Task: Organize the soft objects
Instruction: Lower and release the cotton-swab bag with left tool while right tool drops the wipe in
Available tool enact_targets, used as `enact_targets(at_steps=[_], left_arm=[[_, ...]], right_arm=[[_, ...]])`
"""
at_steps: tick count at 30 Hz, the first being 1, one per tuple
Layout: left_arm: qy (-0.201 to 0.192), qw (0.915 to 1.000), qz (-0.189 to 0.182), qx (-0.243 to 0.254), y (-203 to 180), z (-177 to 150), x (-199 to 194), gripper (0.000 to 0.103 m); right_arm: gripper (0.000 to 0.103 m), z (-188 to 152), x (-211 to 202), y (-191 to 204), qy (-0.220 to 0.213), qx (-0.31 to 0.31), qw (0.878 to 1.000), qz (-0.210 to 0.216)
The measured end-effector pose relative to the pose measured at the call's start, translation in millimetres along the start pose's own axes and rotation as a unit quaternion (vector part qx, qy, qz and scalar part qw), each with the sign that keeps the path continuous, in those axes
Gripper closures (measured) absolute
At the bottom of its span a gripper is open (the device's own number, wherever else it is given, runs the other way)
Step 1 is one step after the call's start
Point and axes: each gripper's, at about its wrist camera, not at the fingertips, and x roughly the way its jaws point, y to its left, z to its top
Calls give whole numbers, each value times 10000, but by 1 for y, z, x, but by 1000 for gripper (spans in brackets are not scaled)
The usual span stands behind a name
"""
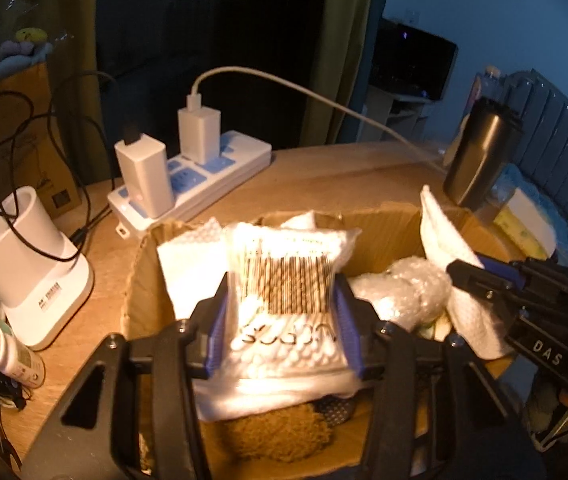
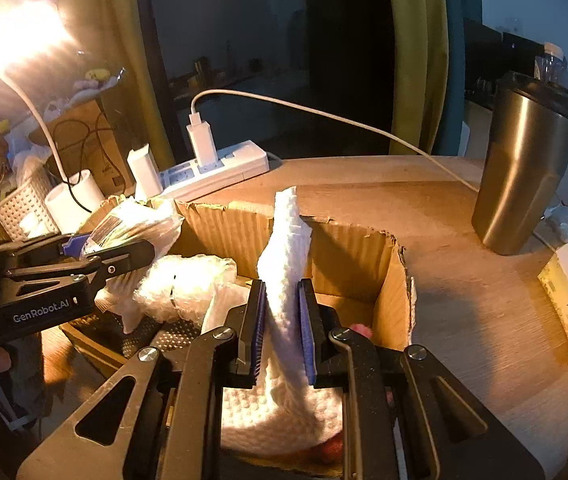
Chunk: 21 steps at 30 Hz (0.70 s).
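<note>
An open cardboard box (image 1: 384,228) (image 2: 348,248) sits on the wooden table and holds soft items. My left gripper (image 1: 284,320) is shut on a clear bag of cotton swabs (image 1: 288,280) and holds it over the box; the bag also shows in the right wrist view (image 2: 124,228). My right gripper (image 2: 282,324) is shut on a white paper towel (image 2: 284,256) that stands upright over the box's right side; it also shows in the left wrist view (image 1: 448,240). Bubble wrap (image 2: 184,280) (image 1: 404,292) and a brown fuzzy item (image 1: 280,432) lie in the box.
A white power strip (image 1: 204,176) with chargers and a cable lies behind the box. A dark steel tumbler (image 2: 524,168) stands at the right. A white lamp base (image 1: 28,264) stands at the left, with small bottles (image 1: 0,348) near it.
</note>
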Motion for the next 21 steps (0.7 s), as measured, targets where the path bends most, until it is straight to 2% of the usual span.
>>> enact_targets(at_steps=[6, 10, 12, 14, 15, 17, 21], left_arm=[[286, 9995, 37, 106, -4, -1, 10, 54], [310, 9995, 5, 43, -3, 0, 9, 54], [314, 9995, -12, 21, -2, 0, 8, 53], [263, 9996, 5, 28, -3, 1, 3, 50], [233, 9997, 5, 19, -3, 1, 1, 49], [168, 9999, -20, -14, -2, 3, -4, 35], [13, 10000, -26, -79, -2, 6, -15, 33]], right_arm=[[85, -1, 2, 3, 59, -114, 9999, -102], [84, -1, 2, 3, 96, -87, 9998, -119], [79, 0, 1, 3, 127, -87, 9998, -96], [66, 0, -1, 3, 115, -59, 9999, -63], [63, 0, -3, 3, 96, -48, 9999, -52], [62, 1, -7, 3, 62, -42, 9999, -68], [61, 3, -15, 4, -19, -49, 9999, -113]])
